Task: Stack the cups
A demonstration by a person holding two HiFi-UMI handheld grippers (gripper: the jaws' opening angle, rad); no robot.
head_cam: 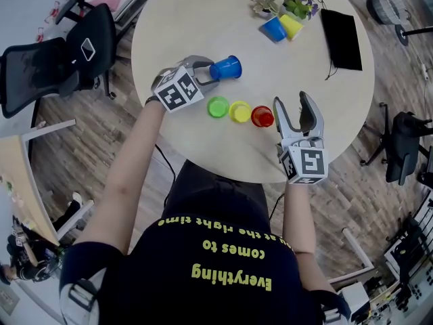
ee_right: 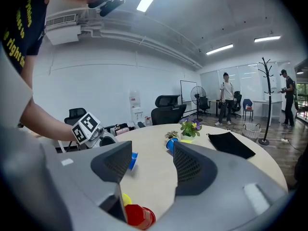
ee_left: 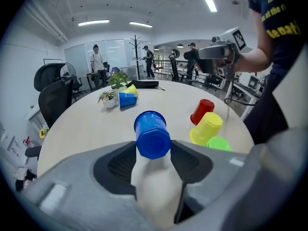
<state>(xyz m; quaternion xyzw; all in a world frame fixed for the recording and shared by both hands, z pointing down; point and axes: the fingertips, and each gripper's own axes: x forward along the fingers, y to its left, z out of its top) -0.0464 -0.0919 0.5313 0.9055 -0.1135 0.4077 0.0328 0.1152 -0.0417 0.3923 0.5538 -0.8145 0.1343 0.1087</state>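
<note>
We are clamping the left gripper (head_cam: 210, 72) on the blue cup (head_cam: 226, 67), which is lying on its side between the jaws. Its closed bottom is facing back toward the gripper and its open mouth is pointing away, toward the far side of the round table (head_cam: 203, 19). The jaws are pressing on the cup near its bottom end. We cannot tell whether the cup is resting on the table or hanging just above it.

Nearer to us, three more cups are standing upside down in a row close to the table's near edge: a green cup (head_cam: 218, 106), a yellow cup (head_cam: 239, 111) and a red cup (head_cam: 262, 116). They are sitting just beside one another. The blue cup is lying just beyond the green one.

We are holding the right gripper (head_cam: 292, 103) over the near right part of the table with its jaws apart and nothing between them. The red cup is sitting just beside its left jaw, outside the gap.

At the far side of the table, a second blue cup (head_cam: 274, 29) and a second yellow cup (head_cam: 292, 26) are lying side by side next to two small potted plants (head_cam: 298, 4). A black pouch (head_cam: 341, 38) is lying flat to their right. A black office chair (head_cam: 61, 59) is standing off the table's left side.
</note>
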